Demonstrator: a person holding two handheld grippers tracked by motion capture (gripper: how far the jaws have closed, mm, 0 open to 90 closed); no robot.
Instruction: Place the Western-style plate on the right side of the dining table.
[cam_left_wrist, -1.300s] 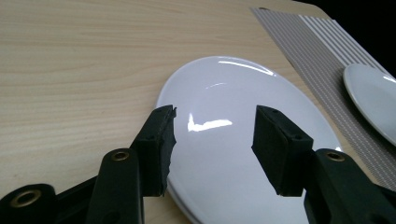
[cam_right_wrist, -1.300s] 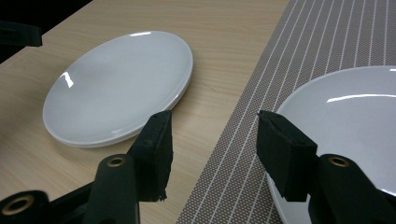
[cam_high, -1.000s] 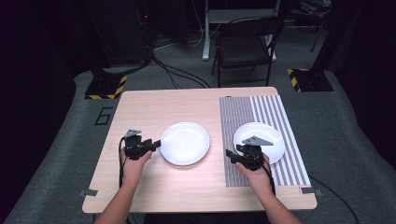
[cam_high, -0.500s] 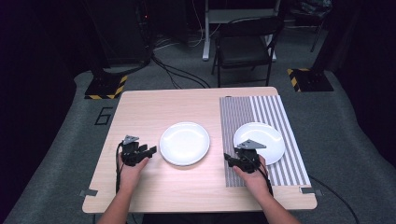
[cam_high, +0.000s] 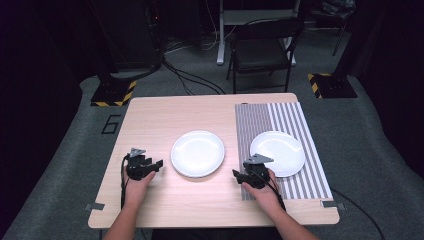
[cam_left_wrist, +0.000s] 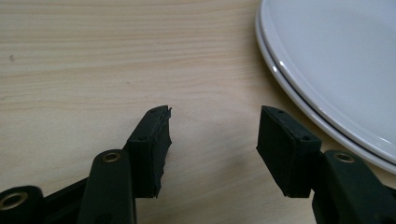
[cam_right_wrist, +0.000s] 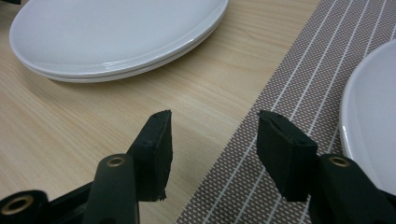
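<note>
On a wooden table (cam_high: 210, 107), two forearms reach in from the near edge. A stack of white plates (cam_high: 198, 153) sits mid-table, another plate (cam_high: 278, 152) on a striped mat (cam_high: 280, 120). Left gripper (cam_high: 158, 164) and right gripper (cam_high: 234, 173) rest low beside them, jaws spread and empty.

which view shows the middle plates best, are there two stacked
The right gripper view shows it best: the middle plates appear side-on, with two rims, one on the other. The left gripper view shows part of that double rim beside open jaws. The high view shows a single white disc on the bare wood.
</note>
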